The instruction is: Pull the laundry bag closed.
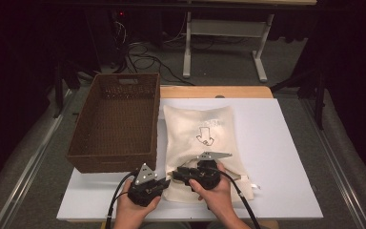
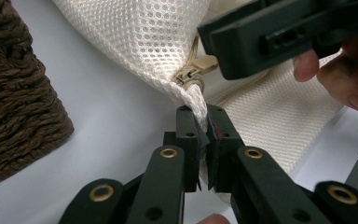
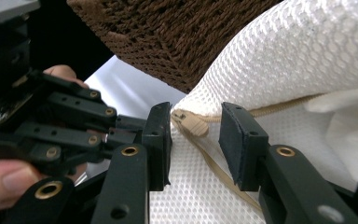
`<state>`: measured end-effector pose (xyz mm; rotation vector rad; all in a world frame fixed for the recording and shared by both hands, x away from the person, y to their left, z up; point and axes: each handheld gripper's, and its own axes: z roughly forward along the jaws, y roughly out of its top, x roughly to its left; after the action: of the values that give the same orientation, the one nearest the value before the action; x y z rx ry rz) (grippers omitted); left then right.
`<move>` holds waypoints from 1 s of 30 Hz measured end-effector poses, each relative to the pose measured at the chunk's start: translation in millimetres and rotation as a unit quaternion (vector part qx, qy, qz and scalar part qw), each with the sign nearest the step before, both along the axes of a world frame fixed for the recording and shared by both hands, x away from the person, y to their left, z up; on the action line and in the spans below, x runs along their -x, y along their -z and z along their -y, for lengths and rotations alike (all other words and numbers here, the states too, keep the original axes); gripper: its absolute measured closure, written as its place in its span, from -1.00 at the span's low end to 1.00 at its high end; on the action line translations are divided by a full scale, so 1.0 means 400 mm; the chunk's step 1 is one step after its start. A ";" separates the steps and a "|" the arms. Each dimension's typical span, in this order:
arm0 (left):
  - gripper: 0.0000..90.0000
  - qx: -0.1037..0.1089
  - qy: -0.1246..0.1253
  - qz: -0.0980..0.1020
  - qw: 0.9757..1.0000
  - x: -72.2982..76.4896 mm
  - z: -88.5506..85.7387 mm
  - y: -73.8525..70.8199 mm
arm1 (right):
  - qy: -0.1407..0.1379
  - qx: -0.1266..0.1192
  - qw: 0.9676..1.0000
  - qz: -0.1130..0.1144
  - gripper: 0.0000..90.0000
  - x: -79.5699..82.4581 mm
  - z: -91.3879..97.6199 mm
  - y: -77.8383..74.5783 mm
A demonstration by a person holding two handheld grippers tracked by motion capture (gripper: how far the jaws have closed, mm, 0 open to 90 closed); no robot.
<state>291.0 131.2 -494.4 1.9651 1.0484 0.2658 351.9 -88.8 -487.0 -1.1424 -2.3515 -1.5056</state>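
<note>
High view: a white mesh laundry bag [image 1: 201, 143] lies flat on the white table top [image 1: 276, 157], just beside the right wall of a brown woven basket [image 1: 116, 121]. The bag's long axis runs from 12 o'clock to 6 o'clock, with its zippered end at 6 o'clock, nearest the person.

Left gripper [image 1: 164, 182] sits at the bag's near-left corner, pointing toward 3 o'clock. Left gripper view: the jaws are clamped together on the mesh corner, just below the tan zipper pull [image 2: 193, 72]. The fabric rises out of the jaws in a pinched fold.

Right gripper [image 1: 175, 174] lies over the bag's near edge, pointing toward 9 o'clock, nose to nose with the left gripper. Right gripper view: the jaws stand apart, one on either side of the zipper pull [image 3: 191, 123]. The pads do not press on it. The tan zipper track runs away from the pull toward 3 o'clock in that view. Basket weave shows behind the bag at 12 o'clock.
</note>
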 end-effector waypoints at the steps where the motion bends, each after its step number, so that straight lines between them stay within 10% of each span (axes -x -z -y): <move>1: 0.88 -0.002 0.001 0.000 1.000 0.000 0.000 0.001 | 0.000 -0.005 1.000 -0.007 0.45 -0.003 -0.001 0.000; 12: 0.88 -0.002 0.001 0.003 1.000 0.001 0.001 0.004 | 0.009 -0.032 0.996 -0.084 0.60 -0.025 -0.012 0.009; 30: 0.86 -0.023 0.007 -0.002 1.000 -0.002 0.002 0.021 | -0.021 -0.024 0.994 -0.106 0.81 -0.020 -0.026 0.013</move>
<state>291.7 130.2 -502.6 2.0150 1.0390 0.2812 359.9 -78.4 -492.4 -1.1714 -2.1728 -1.3464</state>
